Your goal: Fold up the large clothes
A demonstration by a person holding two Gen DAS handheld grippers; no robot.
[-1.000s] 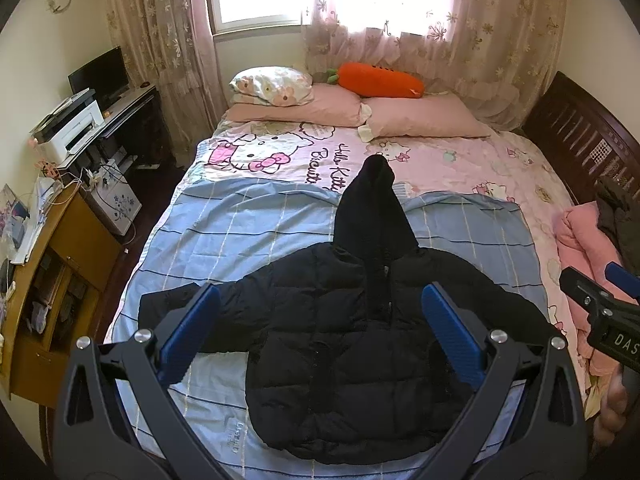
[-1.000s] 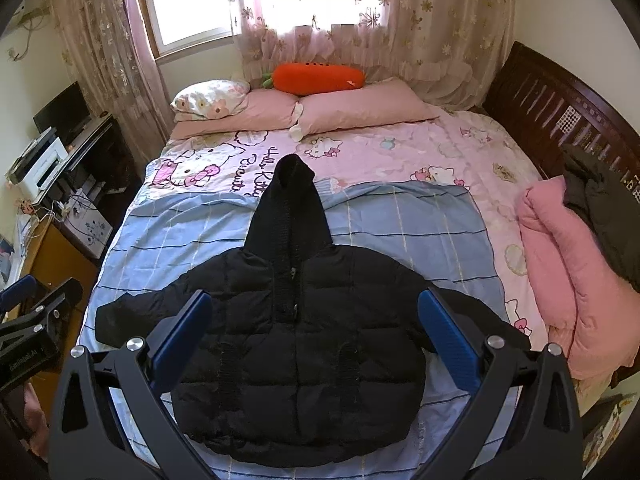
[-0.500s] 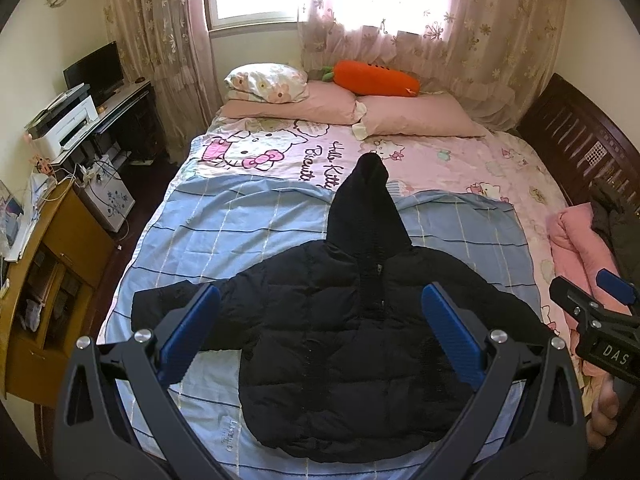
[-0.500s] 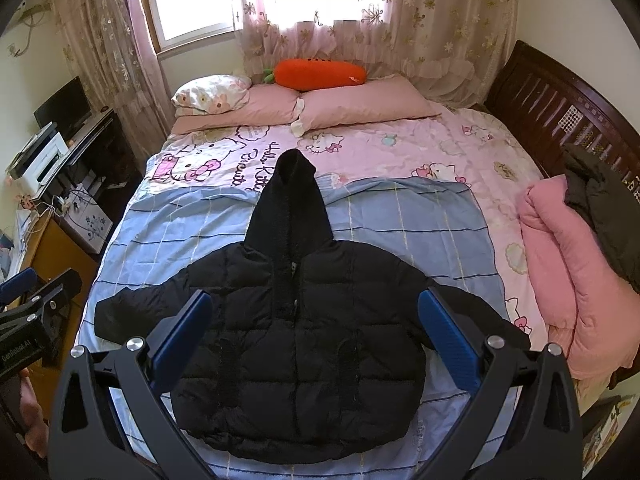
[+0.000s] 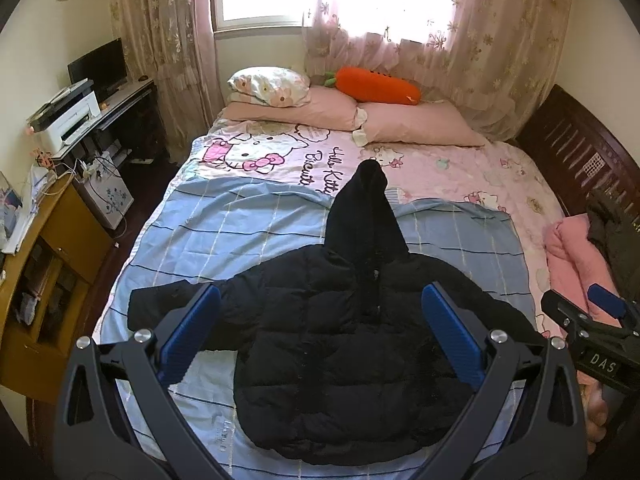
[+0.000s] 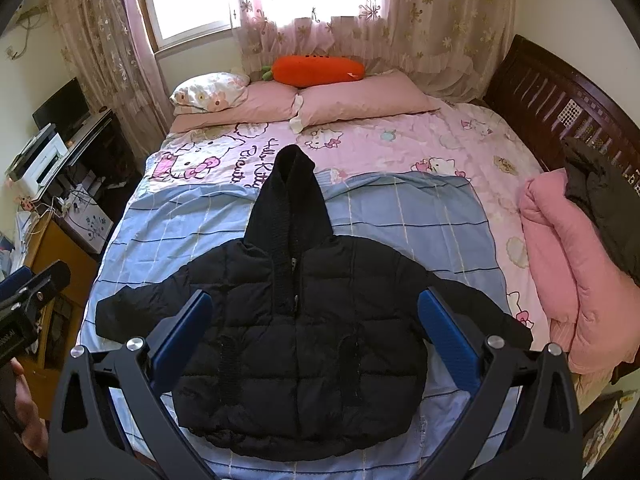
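Black hooded jacket [image 6: 304, 340] lies flat, front up, sleeves spread, on the blue sheet [image 6: 420, 224] at frame centre. Left gripper [image 5: 320, 336] and right gripper [image 6: 316, 332] hover above, jaws wide apart, holding nothing.

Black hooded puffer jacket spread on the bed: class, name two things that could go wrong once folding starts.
1. The black hooded puffer jacket is thick and quilted, so a fold may spring open, or the open right gripper may pinch only the outer layer.
2. Its hem lies near the edge of the blue checked sheet; dragging could pull it off the bed or rumple the sheet.
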